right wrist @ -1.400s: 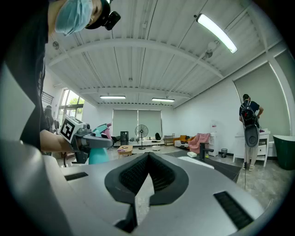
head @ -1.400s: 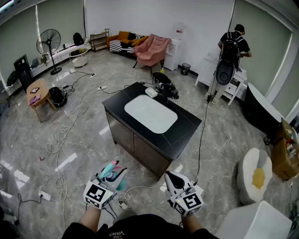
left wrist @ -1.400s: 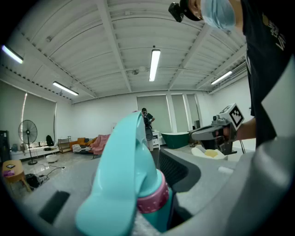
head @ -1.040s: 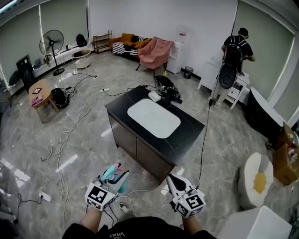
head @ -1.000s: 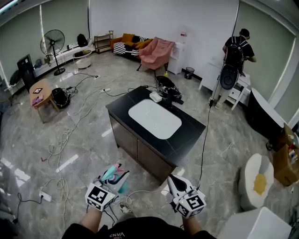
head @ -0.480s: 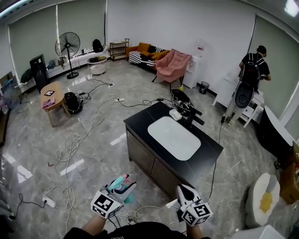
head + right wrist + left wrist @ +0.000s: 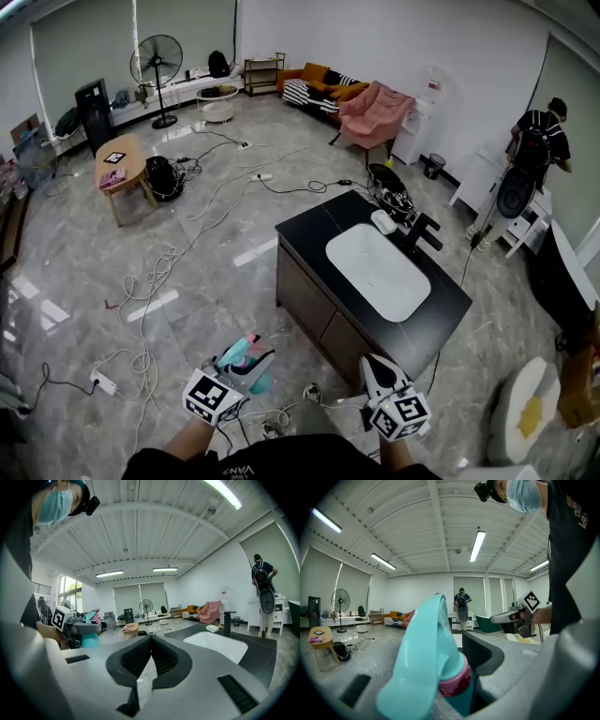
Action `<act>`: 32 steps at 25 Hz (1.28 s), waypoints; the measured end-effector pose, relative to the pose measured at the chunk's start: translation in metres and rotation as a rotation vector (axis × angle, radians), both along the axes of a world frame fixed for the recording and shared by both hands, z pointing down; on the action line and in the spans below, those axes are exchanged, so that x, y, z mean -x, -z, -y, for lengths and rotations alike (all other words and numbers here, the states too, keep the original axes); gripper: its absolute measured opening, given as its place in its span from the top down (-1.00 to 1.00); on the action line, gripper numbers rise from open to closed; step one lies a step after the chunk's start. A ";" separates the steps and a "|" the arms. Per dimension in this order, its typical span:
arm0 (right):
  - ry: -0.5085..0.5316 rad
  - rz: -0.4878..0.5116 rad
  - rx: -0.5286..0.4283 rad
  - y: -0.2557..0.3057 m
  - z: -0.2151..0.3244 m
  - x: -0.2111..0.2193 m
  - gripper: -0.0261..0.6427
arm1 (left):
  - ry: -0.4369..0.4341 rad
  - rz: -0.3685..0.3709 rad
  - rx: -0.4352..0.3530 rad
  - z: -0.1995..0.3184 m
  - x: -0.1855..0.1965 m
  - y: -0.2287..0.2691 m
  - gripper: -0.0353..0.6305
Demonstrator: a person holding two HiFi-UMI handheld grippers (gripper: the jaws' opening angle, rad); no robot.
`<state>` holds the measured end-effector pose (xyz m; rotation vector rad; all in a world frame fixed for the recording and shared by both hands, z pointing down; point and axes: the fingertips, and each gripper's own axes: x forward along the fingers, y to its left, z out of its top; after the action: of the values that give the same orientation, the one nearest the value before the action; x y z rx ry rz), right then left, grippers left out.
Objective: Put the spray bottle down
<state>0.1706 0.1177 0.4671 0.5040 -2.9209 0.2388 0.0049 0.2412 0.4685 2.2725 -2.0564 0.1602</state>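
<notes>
Spray bottle (image 7: pixel 426 653) sits clamped in the left gripper (image 7: pixel 253 360); the right gripper (image 7: pixel 369 360) is closed, seemingly empty.

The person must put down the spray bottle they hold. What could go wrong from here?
Cables trail across the floor: a trip risk.
The left gripper holds the spray bottle only at its neck; it may slip.
The sink takes up much of the counter; the bottle might tip in.

Right gripper (image 7: pixel 150 639) — jaws together, sink (image 7: pixel 214 646) ahead
</notes>
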 end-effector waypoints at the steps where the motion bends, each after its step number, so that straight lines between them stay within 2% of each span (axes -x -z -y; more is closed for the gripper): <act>1: 0.006 -0.002 -0.002 0.000 0.003 0.007 0.91 | 0.010 -0.007 0.008 0.000 0.006 -0.001 0.38; 6: 0.022 0.009 0.006 -0.004 0.032 0.051 0.91 | 0.063 -0.035 0.022 0.014 0.042 -0.008 0.38; 9: 0.048 0.017 0.017 -0.007 0.053 0.077 0.91 | 0.073 -0.022 0.033 0.033 0.062 -0.010 0.38; 12: 0.055 0.033 0.022 -0.008 0.083 0.102 0.91 | 0.072 0.013 0.034 0.061 0.087 -0.008 0.38; 20: 0.086 0.029 0.015 -0.013 0.178 0.158 0.92 | 0.112 0.017 0.033 0.158 0.145 -0.001 0.38; 23: 0.086 0.035 0.012 -0.013 0.216 0.173 0.92 | 0.096 0.041 0.023 0.199 0.160 0.001 0.38; 27: 0.098 0.032 -0.003 -0.015 0.256 0.184 0.92 | 0.087 0.033 0.012 0.245 0.171 0.004 0.38; 32: 0.051 0.047 0.010 -0.017 0.291 0.188 0.91 | 0.050 0.043 0.019 0.291 0.181 0.001 0.38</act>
<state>-0.0174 -0.1731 0.4843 0.4270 -2.9718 0.2616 -0.1763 -0.0503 0.4671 2.2234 -2.1213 0.2264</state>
